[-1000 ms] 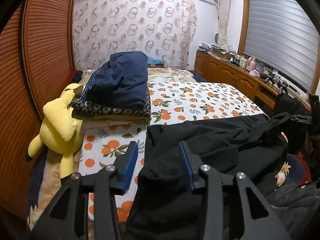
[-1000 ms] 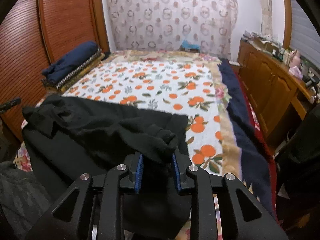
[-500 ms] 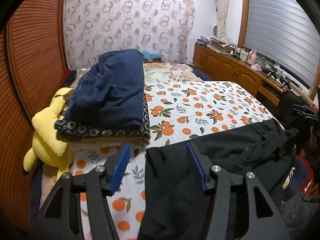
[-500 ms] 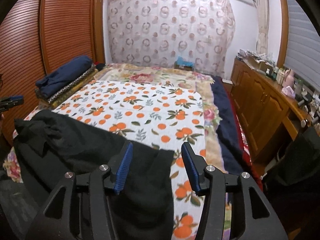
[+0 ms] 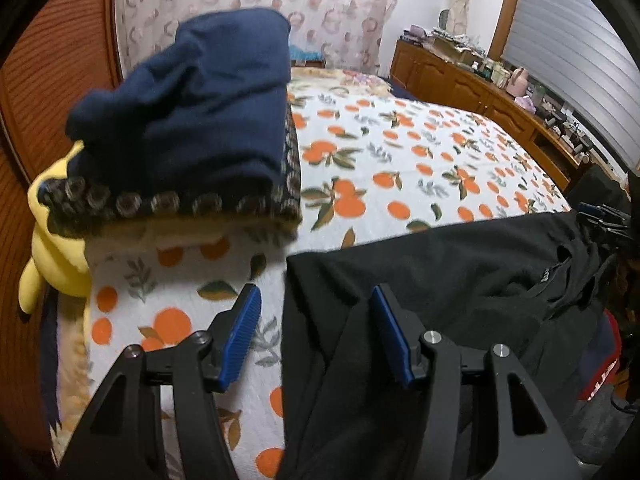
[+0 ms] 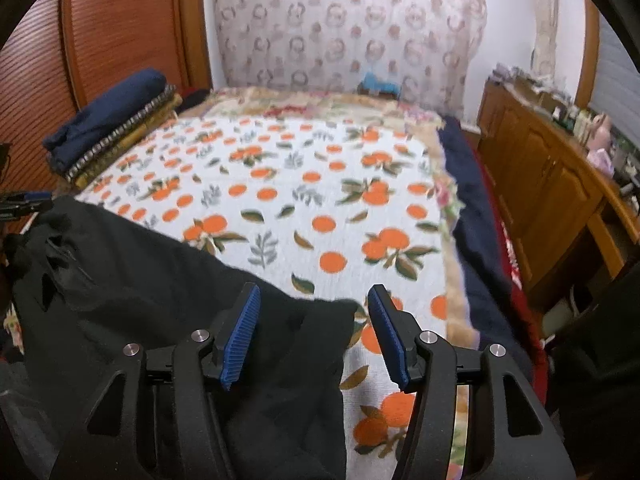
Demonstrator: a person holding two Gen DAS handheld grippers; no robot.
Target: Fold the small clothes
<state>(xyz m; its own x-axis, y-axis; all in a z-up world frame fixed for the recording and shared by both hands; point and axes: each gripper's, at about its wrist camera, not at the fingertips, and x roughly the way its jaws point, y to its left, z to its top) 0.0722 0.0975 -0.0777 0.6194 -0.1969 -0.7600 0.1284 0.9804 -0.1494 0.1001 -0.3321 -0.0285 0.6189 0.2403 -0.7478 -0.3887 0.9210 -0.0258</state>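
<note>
A: Where does the black garment (image 5: 440, 280) lie now?

B: It is spread on the near part of the orange-print bedcover (image 5: 400, 160), its long axis going across, from one gripper to the other. At the left gripper (image 5: 316, 332) its corner is just ahead of the right finger and beneath it, and its edge runs back between the jaws. At the right gripper (image 6: 314, 330) the other corner (image 6: 340, 308) is between the jaws, closer to the right finger.

A: Are the jaws holding anything?

B: No. Both pairs stand wide apart with nothing pinched; the cloth only lies under them.

A: Which hand is nearer?

B: I think they are about equal, each above its own corner. I judge that both must come down and close before a fold can be made away from the jaws.

A: And what is around it?

B: Ahead and to the left of the left jaws there is a navy folded pile (image 5: 192, 100), with a yellow plush toy (image 5: 56, 248) beside it.
</note>
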